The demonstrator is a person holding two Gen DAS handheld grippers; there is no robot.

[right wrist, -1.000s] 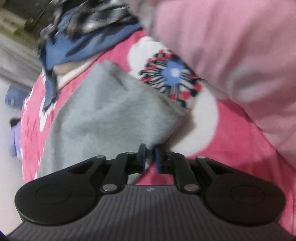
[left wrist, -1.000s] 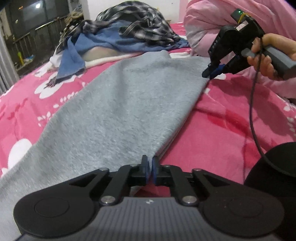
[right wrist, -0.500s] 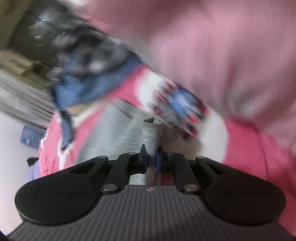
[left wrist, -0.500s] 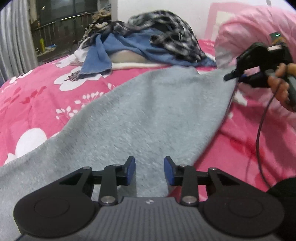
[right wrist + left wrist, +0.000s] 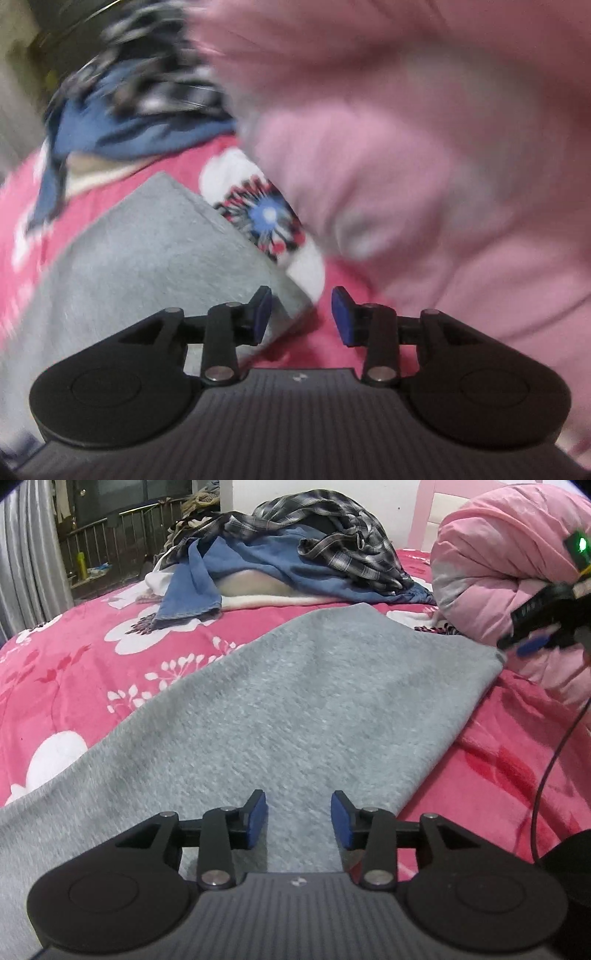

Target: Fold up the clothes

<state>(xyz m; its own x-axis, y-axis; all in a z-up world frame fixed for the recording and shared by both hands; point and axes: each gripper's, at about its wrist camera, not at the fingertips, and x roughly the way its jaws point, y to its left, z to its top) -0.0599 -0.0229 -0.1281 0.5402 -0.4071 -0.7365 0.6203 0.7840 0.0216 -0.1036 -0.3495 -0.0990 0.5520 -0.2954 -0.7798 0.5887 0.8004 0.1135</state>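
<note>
A grey fleece garment [image 5: 280,716] lies flat on the pink flowered bedspread [image 5: 74,664], stretching from near me to the far right. My left gripper [image 5: 298,819] hovers open over its near end, nothing between the blue pads. In the right wrist view, blurred by motion, the right gripper [image 5: 301,314] is open just above the garment's far corner [image 5: 288,295], holding nothing. The left wrist view shows that same right gripper [image 5: 532,642] at the right edge, beside the garment's corner.
A heap of clothes lies at the back of the bed: a plaid shirt [image 5: 332,528] over blue denim [image 5: 266,565] and a white item. A bundled pink quilt [image 5: 502,572] sits at the right. A black cable [image 5: 550,768] hangs from the right gripper.
Both grippers have let go of the grey garment: the left opened first, the right just now. The garment's far corner has dropped flat onto the bed.
</note>
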